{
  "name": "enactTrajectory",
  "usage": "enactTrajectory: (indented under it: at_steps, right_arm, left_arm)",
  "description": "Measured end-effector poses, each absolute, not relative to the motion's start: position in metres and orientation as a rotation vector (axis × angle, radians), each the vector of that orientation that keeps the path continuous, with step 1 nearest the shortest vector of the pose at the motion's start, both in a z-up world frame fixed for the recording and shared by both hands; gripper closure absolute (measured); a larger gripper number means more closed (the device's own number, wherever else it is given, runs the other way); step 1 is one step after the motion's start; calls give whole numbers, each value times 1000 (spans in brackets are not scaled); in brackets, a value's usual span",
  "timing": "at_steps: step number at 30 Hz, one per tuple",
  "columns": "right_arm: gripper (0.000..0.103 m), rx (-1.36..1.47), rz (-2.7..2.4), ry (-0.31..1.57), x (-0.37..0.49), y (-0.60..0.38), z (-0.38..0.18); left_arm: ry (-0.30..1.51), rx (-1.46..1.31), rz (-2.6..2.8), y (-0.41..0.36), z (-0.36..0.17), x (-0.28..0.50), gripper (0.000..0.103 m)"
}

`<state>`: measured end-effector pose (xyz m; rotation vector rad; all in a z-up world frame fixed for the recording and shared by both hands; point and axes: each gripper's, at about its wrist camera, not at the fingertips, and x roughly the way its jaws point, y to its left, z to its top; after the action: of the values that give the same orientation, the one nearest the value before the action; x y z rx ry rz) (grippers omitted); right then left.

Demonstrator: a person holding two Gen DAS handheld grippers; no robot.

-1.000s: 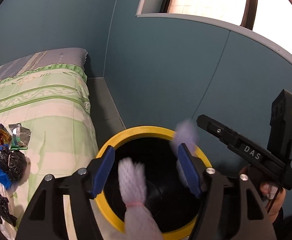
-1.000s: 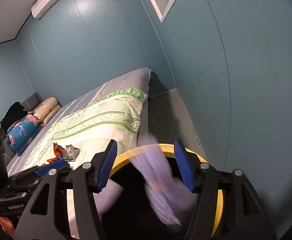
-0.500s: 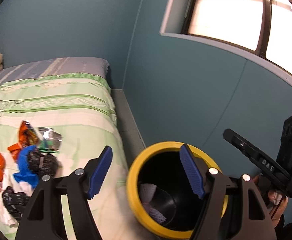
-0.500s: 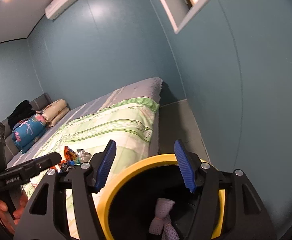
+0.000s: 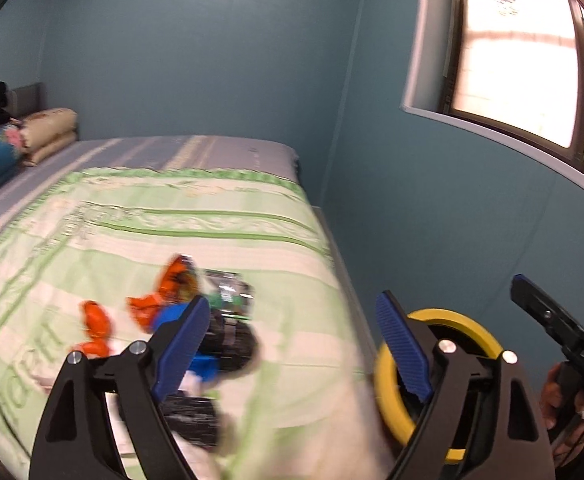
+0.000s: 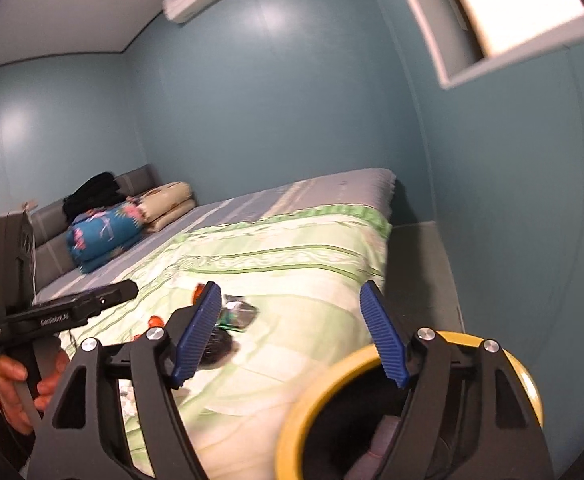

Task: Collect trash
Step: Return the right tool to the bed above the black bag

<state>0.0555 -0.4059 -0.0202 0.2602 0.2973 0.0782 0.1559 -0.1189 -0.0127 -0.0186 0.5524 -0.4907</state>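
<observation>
A yellow-rimmed black bin (image 5: 467,324) stands beside the bed, low right in the left wrist view and low in the right wrist view (image 6: 323,384). A pile of trash lies on the green bedspread: orange wrappers (image 5: 172,284), a foil wrapper (image 5: 232,292), black crumpled pieces (image 5: 232,344) and a blue piece (image 5: 204,364). My left gripper (image 5: 292,352) is open and empty above the bed, right of the pile. My right gripper (image 6: 292,336) is open and empty over the bed's edge by the bin, with the pile (image 6: 236,316) to its left.
The bed (image 5: 172,216) fills the left side, with pillows and folded bedding (image 6: 104,232) at its head. Blue walls close in on the right under a window (image 5: 523,68). A grey strip of floor (image 6: 415,272) runs between bed and wall.
Both grippers dropped white net pieces into the bin, then swung left away from it toward the trash pile on the bed. Both stay open.
</observation>
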Motion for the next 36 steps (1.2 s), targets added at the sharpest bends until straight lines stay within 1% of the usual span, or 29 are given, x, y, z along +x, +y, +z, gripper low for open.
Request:
enactTrajectory:
  at_steps: [8, 11, 16, 26, 36]
  right_arm:
    - [28, 199, 202, 303, 76, -350, -10]
    - [26, 175, 234, 308, 79, -335, -11]
    - [25, 143, 296, 348, 87, -306, -19]
    - [24, 87, 402, 455, 104, -250, -50]
    - [24, 30, 479, 567, 116, -201, -90]
  left_arm:
    - [528, -55, -333, -42, -5, 163, 14]
    - [527, -60, -280, -19, -7, 164, 13]
    - [537, -79, -204, 17, -15, 165, 11]
    - [593, -136, -116, 67, -51, 173, 11]
    - [656, -183, -91, 96, -94, 181, 11]
